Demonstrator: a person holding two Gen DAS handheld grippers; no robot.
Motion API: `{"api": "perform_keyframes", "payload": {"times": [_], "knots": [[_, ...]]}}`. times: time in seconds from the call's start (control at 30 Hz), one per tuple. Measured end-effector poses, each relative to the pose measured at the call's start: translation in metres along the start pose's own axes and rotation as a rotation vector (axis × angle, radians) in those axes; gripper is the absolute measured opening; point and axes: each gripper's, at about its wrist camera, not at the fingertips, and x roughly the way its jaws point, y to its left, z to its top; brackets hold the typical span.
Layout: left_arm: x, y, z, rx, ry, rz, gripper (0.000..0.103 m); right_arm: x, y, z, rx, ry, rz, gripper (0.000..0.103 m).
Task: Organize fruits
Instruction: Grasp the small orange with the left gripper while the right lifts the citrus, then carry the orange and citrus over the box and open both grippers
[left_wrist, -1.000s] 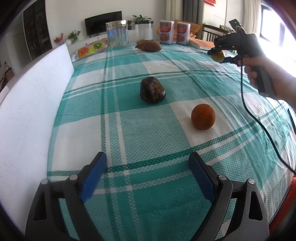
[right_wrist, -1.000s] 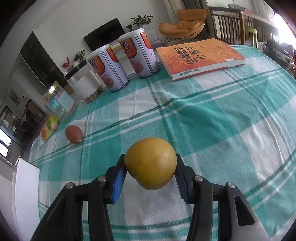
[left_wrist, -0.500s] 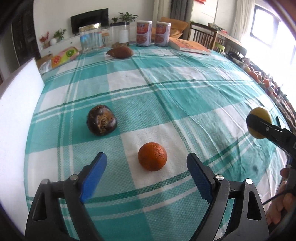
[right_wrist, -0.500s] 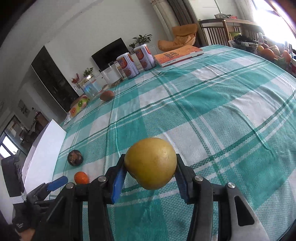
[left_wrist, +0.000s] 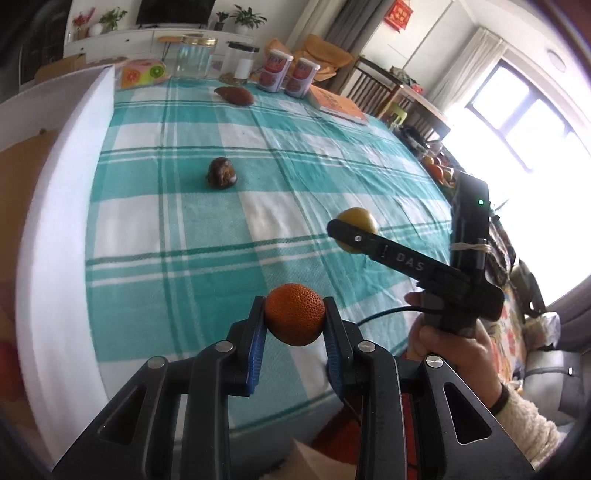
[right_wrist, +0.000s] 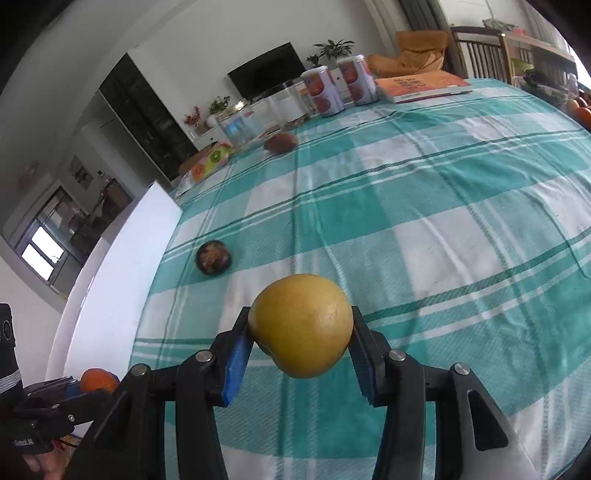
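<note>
My left gripper (left_wrist: 294, 323) is shut on an orange (left_wrist: 294, 318) and holds it above the near edge of the teal checked table (left_wrist: 184, 221). My right gripper (right_wrist: 301, 330) is shut on a yellow pear (right_wrist: 301, 325), lifted over the table; the pear also shows in the left wrist view (left_wrist: 359, 221). A dark brown fruit (left_wrist: 221, 178) lies mid-table, also in the right wrist view (right_wrist: 213, 257). A reddish-brown fruit (left_wrist: 234, 95) lies near the far end. The left gripper with the orange (right_wrist: 96, 381) shows at the right wrist view's lower left.
A white board (left_wrist: 55, 221) runs along the table's left side. Two cans (left_wrist: 291, 75), glass jars (left_wrist: 195, 55), a fruit-print box (left_wrist: 142, 74) and an orange book (left_wrist: 338, 107) stand at the far end. More fruit (left_wrist: 436, 170) lies beyond the right edge.
My left gripper has closed on the orange and lifted it off the table. My right gripper with the pear has moved closer to the left gripper, over the near part of the table.
</note>
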Motion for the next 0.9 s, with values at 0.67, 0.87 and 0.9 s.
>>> {"api": "perform_keyframes", "payload": {"times": [0.67, 0.87, 0.9], "knots": [[-0.114, 0.211, -0.033, -0.440, -0.150, 0.628, 0.077, 0.077, 0.321, -0.072, -0.696, 0.365, 0.244, 0.067], [-0.122, 0.182, -0.016, -0.368, -0.265, 0.584, 0.079, 0.014, 0.270, -0.011, -0.563, 0.097, 0.276, 0.094], [-0.121, 0.172, -0.012, -0.341, -0.278, 0.560, 0.079, 0.008, 0.254, -0.002, -0.535, 0.053, 0.240, 0.098]]}}
